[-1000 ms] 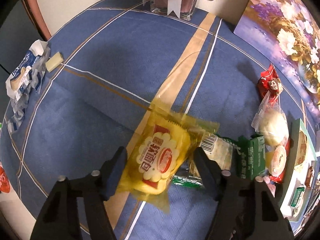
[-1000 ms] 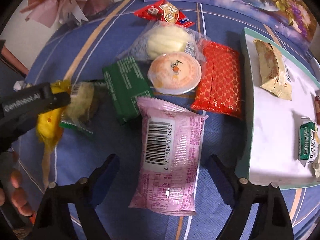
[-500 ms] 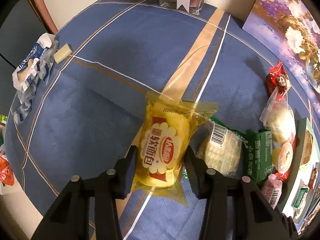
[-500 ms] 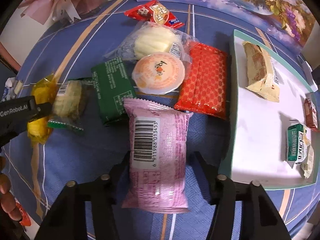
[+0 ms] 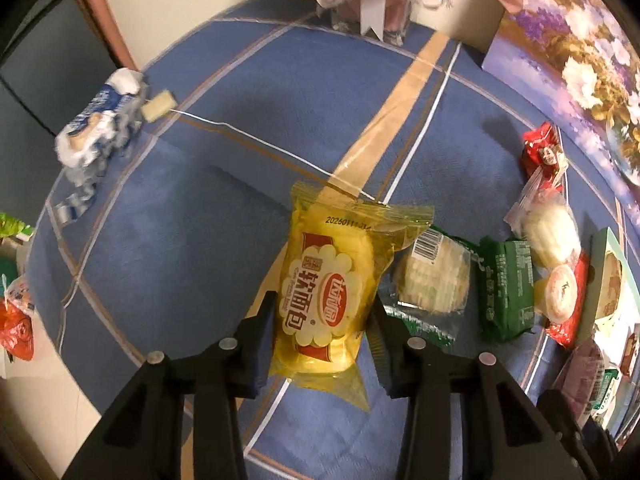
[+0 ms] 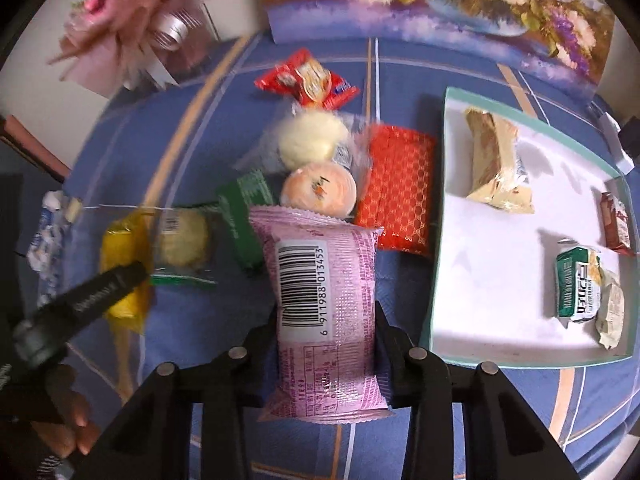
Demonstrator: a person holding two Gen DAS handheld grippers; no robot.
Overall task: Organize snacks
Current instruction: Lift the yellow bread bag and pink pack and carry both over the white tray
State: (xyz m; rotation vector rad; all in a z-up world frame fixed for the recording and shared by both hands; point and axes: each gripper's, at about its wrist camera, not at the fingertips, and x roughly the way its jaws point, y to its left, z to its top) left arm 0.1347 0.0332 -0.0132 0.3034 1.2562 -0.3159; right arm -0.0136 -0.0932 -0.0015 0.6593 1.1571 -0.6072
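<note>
My left gripper [image 5: 322,330] is shut on a yellow bread packet [image 5: 332,284], held above the blue tablecloth. My right gripper [image 6: 326,336] is shut on a pink snack packet [image 6: 324,304] with a barcode facing up. The left gripper [image 6: 80,300] and yellow packet [image 6: 124,268] also show at the left of the right wrist view. A white tray with a teal rim [image 6: 500,272] lies at the right and holds several wrapped snacks.
On the cloth lie a clear-wrapped cake [image 5: 434,280], a green packet [image 5: 506,284], a jelly cup [image 6: 318,190], a red patterned packet [image 6: 396,188], a white bun [image 6: 310,140] and a red packet [image 6: 306,80]. A blue-white wrapper [image 5: 96,128] lies far left. A flower painting [image 6: 440,4] stands behind.
Both grippers have closed from open onto their packets, the left on the yellow one and the right on the pink one, and both have lifted them off the cloth.
</note>
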